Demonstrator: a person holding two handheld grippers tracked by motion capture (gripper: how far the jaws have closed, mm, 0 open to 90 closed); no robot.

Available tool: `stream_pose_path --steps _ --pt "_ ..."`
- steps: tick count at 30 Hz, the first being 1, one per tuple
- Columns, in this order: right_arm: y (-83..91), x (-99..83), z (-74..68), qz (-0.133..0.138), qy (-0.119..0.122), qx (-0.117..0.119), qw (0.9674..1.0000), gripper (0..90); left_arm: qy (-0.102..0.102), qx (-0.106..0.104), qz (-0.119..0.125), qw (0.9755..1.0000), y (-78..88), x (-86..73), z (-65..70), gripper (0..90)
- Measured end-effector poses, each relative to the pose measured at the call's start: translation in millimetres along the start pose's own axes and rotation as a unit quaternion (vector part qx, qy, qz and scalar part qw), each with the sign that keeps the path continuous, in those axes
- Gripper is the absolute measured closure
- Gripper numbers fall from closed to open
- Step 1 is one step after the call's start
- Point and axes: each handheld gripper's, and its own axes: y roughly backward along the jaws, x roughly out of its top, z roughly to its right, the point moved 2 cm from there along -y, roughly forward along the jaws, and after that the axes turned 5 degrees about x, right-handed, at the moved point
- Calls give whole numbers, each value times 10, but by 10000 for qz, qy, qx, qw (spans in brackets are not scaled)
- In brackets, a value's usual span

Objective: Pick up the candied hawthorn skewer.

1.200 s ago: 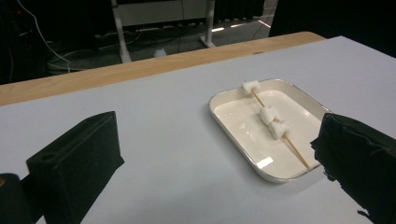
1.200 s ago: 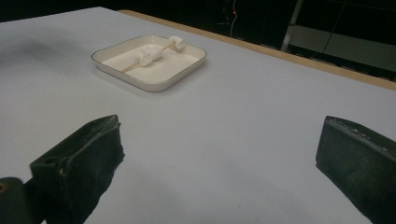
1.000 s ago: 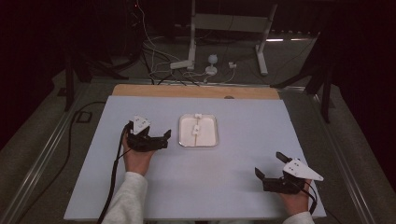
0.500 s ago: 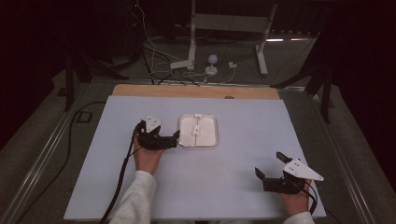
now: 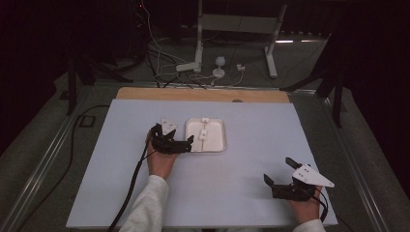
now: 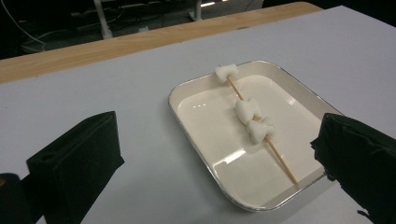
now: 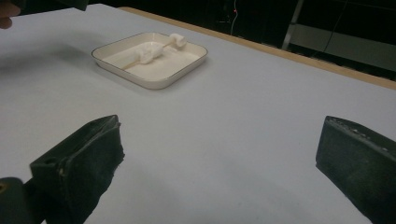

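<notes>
A white square tray (image 5: pixel 223 141) lies at the middle of the table. In it rests a wooden skewer (image 5: pixel 203 135) with three white marshmallow-like pieces (image 6: pixel 248 112). My left gripper (image 5: pixel 188 143) is open at the tray's near-left rim, and in the left gripper view (image 6: pixel 218 140) its jaws stand to either side of the tray's near corner (image 6: pixel 187 135) with nothing held. My right gripper (image 5: pixel 279 170) is open near the front right of the table, far from the tray. In the right gripper view (image 7: pixel 219 135) its jaws frame bare tabletop, with the tray (image 7: pixel 156 83) far off at upper left.
The tabletop is a white board (image 5: pixel 241 203) with a wooden strip (image 5: pixel 145 94) along its far edge. A black cable (image 5: pixel 129 195) trails from the left gripper to the front edge. Stand legs and cables (image 5: pixel 198 65) lie on the floor beyond the table.
The left gripper has moved right across the table until its jaws reach the tray's left rim. The right gripper has stayed where it was.
</notes>
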Motion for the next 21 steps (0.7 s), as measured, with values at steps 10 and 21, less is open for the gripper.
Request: stream_pose_path --steps 10,21 --pt "-6 -2 -2 -12 5 6 10000 5 39 -29 -142 9999 -116 -25 57 13" --pt "-10 -3 -6 -19 10 17 10000 5 -62 -45 -308 9995 -223 -44 122 13"
